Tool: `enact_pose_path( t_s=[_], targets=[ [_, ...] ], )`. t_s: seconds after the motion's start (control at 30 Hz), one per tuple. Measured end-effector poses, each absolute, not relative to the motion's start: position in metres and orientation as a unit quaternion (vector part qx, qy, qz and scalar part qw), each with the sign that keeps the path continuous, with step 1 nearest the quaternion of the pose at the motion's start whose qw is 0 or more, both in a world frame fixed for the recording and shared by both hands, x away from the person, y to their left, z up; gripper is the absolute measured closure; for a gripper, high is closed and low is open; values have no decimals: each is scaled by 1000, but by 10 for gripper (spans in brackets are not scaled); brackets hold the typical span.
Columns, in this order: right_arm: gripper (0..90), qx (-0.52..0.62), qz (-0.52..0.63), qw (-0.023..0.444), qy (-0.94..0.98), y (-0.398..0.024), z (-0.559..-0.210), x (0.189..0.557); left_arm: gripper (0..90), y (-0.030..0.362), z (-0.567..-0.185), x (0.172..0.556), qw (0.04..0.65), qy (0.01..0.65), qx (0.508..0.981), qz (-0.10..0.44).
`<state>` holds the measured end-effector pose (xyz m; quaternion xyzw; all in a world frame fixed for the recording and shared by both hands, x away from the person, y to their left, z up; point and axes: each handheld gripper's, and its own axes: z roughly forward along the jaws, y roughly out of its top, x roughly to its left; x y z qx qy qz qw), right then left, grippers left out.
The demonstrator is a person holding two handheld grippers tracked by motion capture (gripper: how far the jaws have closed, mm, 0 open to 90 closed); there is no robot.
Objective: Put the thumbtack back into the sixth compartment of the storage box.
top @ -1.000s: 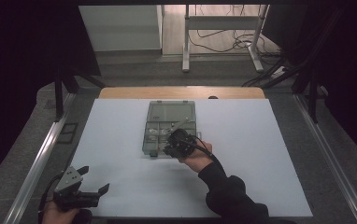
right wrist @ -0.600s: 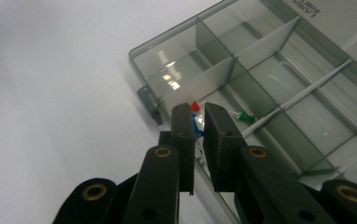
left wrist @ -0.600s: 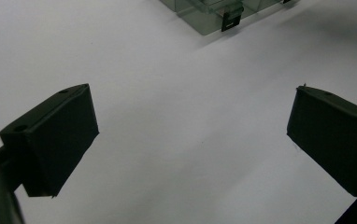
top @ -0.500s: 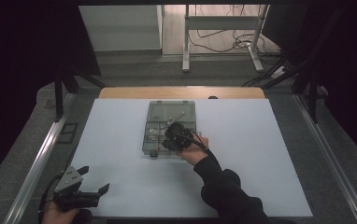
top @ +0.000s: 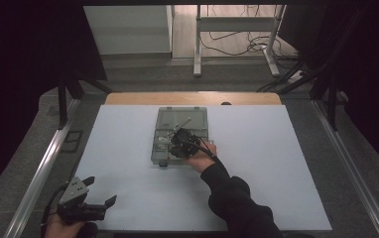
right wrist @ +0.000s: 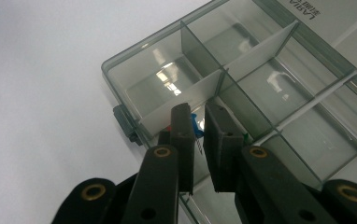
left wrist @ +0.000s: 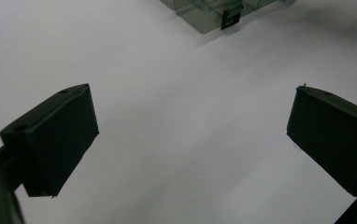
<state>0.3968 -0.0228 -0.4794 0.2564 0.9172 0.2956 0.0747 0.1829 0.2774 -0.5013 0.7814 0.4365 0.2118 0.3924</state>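
- Blue pushpin sits pinched between the nearly closed right gripper jaws, pin shaft pointing down, directly above the clear compartment box.
- Left gripper stands wide, empty, well apart.

One compartment box, two grippers.
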Motion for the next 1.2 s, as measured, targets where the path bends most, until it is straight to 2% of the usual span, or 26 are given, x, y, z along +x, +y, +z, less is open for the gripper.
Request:
enact_pose_path(
  t_s=[0.37, 0.8, 1.0, 1.2],
  targets=[
    [735, 258, 307, 70, 913, -27, -472, 393, 25, 277, -501, 183, 392, 437, 782, 212],
    [571, 253, 311, 52, 915, -42, -464, 384, 25, 277, -501, 183, 390, 437, 782, 212],
    [509, 260, 312, 59, 912, -50, -463, 378, 25, 277, -501, 183, 390, 437, 783, 212],
    [404, 259, 316, 72, 910, -58, -460, 371, 25, 277, -501, 183, 390, 437, 782, 212]
  ],
)
